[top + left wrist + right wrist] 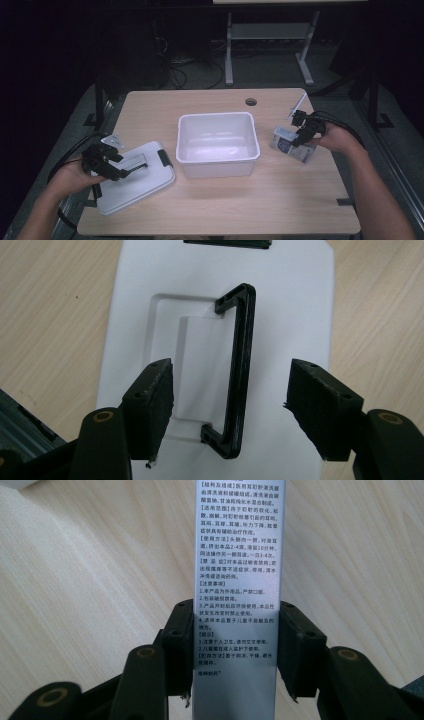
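A white open bin (218, 143) stands mid-table. Its white lid (134, 177) lies flat at the left, with a black handle (239, 370) on top. My left gripper (131, 169) hovers over the lid, open, its pads (152, 400) on either side of the handle and apart from it. At the right a small grey printed box (290, 144) lies on the table. My right gripper (297, 140) is shut on the box (235, 580), both pads (295, 650) pressed against its narrow sides.
The wooden table (220, 205) has a round cable hole (251, 101) at the back. A black latch (165, 158) sits at the lid's far end. Metal desk legs (229, 50) and cables stand on the dark floor beyond.
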The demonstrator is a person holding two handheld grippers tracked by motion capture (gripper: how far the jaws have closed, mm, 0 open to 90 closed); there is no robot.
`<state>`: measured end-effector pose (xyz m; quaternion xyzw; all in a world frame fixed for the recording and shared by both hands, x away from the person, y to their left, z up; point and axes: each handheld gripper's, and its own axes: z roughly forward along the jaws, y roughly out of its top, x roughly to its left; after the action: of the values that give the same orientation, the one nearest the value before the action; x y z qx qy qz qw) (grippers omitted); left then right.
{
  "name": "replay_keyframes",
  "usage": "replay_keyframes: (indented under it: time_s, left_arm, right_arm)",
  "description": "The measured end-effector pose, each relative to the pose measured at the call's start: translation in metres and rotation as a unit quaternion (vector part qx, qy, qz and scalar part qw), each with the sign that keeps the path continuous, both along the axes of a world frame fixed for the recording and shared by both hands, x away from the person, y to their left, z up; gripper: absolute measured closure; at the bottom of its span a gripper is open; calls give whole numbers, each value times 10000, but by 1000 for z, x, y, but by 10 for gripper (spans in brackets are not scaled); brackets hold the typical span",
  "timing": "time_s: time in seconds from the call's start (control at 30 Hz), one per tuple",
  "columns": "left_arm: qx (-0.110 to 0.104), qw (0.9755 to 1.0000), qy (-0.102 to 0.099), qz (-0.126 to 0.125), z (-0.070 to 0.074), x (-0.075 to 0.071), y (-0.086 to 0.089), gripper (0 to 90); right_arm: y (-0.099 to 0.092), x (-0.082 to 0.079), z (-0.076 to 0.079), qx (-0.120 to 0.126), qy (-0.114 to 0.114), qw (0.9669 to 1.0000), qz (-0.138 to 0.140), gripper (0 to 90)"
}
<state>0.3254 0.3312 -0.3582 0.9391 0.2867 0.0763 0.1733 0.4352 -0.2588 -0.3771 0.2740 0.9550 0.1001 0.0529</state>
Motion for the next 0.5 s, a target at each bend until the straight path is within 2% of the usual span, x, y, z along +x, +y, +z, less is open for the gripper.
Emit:
replay_keyframes:
  time_s: [0.27,0.5]
  left_arm:
    - [5,10000,-7,-5,0,-1,0,347]
    - [7,10000,29,-19,0,-2,-2,344]
  right_arm:
    - [-1,-5,1,27,31,10000,29,552]
    - [-2,-13,9,103,-9,9999,51,553]
